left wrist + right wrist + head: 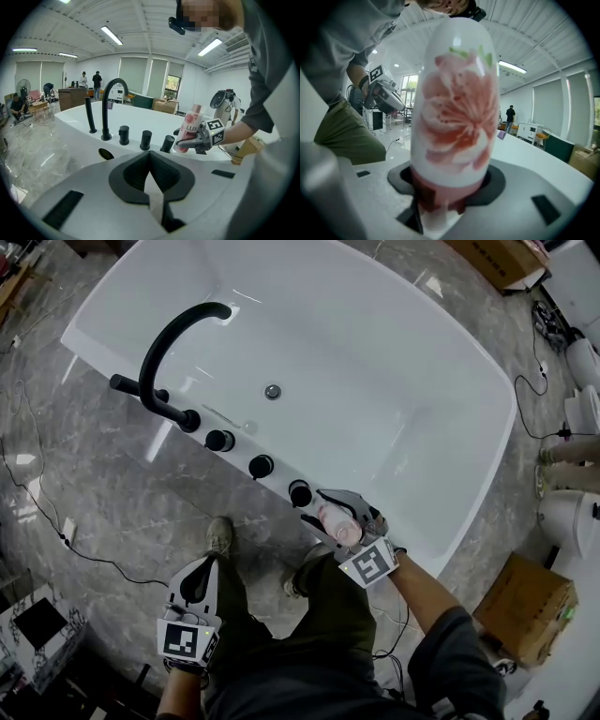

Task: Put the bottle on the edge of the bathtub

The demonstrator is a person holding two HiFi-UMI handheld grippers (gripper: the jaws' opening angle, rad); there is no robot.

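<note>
A white bottle with a pink flower print (336,519) (189,130) (454,108) is held in my right gripper (342,518) (194,143), whose jaws are shut on its lower part. The bottle stands over the near rim of the white bathtub (441,512) (140,121), just right of the rightmost black knob (300,493) (167,143). I cannot tell whether its base touches the rim. My left gripper (194,585) (151,187) hangs low by the person's left leg, away from the tub, its jaws shut with nothing in them.
On the near rim stand a black curved faucet (173,343) (110,105), a black hand-shower stick (89,115) and three black knobs. Cardboard boxes (525,606) and white fixtures (572,512) sit to the right. Cables (56,521) lie on the marble floor. Several people stand far off.
</note>
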